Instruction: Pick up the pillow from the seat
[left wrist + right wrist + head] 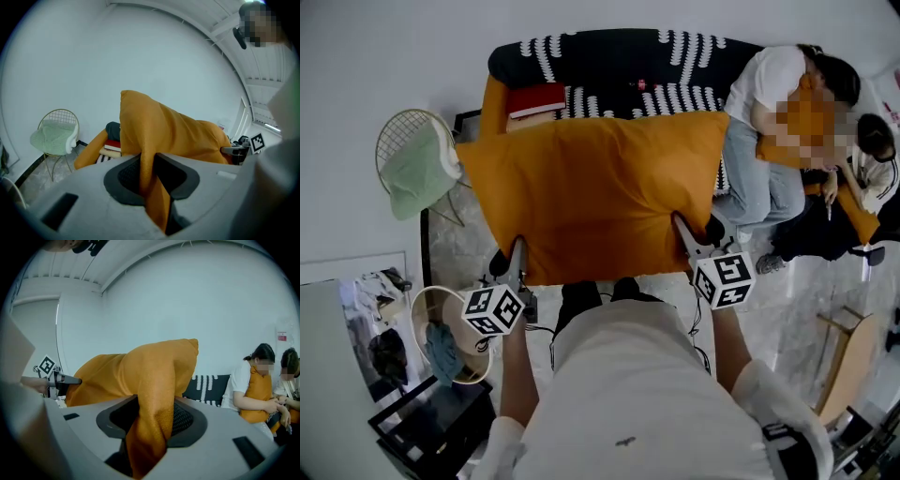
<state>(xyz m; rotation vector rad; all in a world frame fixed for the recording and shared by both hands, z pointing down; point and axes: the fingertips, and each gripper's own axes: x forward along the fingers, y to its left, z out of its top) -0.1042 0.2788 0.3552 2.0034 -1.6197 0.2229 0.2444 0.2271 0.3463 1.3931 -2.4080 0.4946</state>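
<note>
A big orange pillow [595,192] hangs in front of the black sofa with white pattern [619,66], held up by its near edge. My left gripper [517,251] is shut on the pillow's near left corner, and my right gripper [682,230] is shut on the near right corner. In the left gripper view a fold of the pillow [173,133] is pinched between the jaws of the left gripper [149,180]. In the right gripper view a thicker bunch of the pillow [140,376] fills the jaws of the right gripper [150,420].
A red book [534,98] lies on the sofa's left end. A wire chair with a green cushion [417,169] stands to the left. Two people [769,122] sit at the right end with orange cushions. A round basket [441,333] stands near my left side.
</note>
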